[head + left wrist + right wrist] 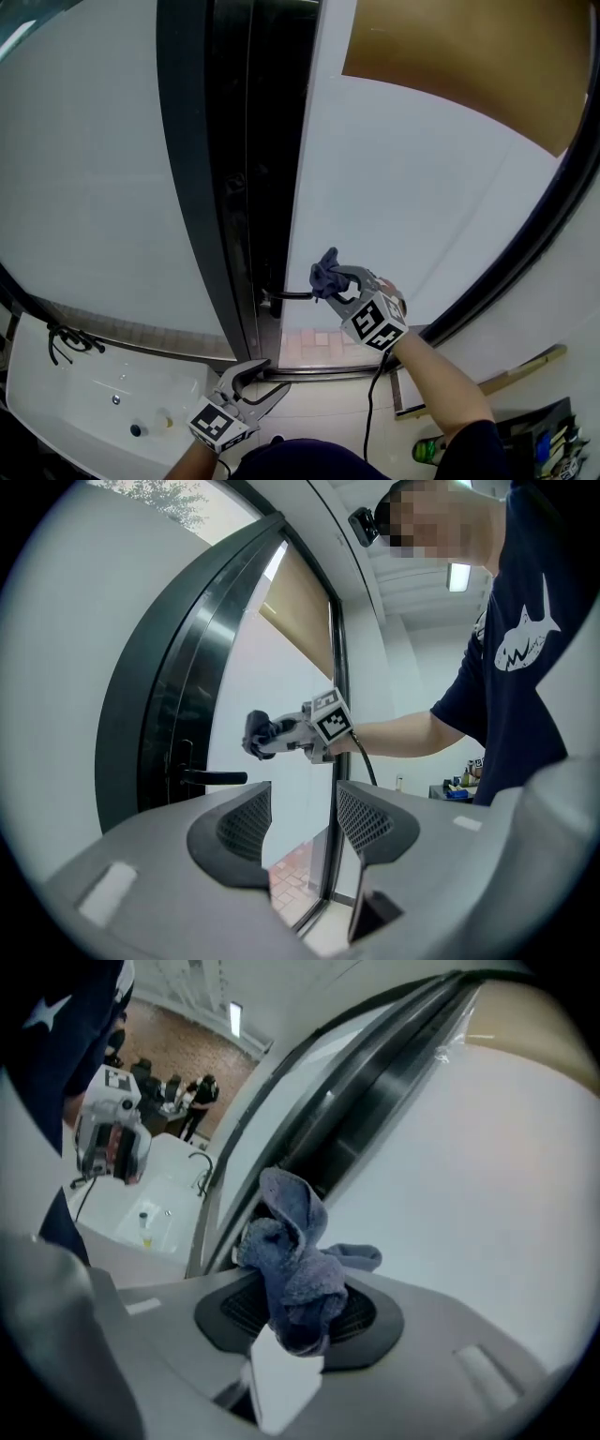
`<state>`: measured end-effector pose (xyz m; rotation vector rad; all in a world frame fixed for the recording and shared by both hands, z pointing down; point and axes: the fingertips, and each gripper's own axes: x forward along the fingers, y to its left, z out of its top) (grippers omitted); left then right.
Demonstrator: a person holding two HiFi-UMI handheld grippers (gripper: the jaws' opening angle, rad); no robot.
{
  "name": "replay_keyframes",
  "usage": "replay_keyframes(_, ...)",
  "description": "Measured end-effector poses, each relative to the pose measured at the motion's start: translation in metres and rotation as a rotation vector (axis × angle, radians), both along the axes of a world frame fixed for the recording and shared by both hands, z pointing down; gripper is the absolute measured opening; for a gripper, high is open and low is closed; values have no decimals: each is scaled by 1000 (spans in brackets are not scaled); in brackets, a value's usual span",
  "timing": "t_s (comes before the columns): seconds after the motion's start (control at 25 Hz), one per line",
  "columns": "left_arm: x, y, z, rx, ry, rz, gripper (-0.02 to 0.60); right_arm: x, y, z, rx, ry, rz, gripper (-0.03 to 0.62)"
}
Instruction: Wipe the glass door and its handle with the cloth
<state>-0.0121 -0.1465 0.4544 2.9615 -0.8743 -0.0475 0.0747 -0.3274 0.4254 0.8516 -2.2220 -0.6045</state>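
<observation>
Cloth [291,1260], one, in right hand-held gripper [330,283], one door handle [214,778]

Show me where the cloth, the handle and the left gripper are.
cloth [295,1274]: right gripper view, its bunched middle, clamped between the jaws.
handle [216,778]: left gripper view, the middle of the dark lever.
left gripper [303,817]: left gripper view, the gap midway between its open jaws.
</observation>
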Motion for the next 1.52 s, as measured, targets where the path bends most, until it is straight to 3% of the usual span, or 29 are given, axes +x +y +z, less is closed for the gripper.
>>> replay_keyframes(0.12,-3,1,-1,-2,-1,-9,215,-66,9,-9,-57,-77,-107,143)
replay_keyframes(0.2,-7,2,-1,2,-5,-18,215,-100,11,-7,-78,-76,-157,143)
replay_keyframes(0.4,-17,5,0,-4,-6,-46,215,-140,3,26,-173,-25,-183,143)
replay_keyframes(0.52,-22,4,1,-12,-5,-61,215,-138,1,37,-217,-36,-164,143)
replay_keyframes(0.68,-23,5,3,-20,-8,-61,215,-123,11,43,-185,15,-170,144)
replay_keyframes(1.24,0,9,-1,-8,-13,-11,215,-14,7,52,-154,77,-1,144)
replay_keyframes(1.36,-3,10,0,-8,-12,-18,215,-23,12,41,-69,97,-27,144)
replay_keyframes(1.52,-9,10,4,-23,-18,-31,215,-79,27,30,134,216,-162,144)
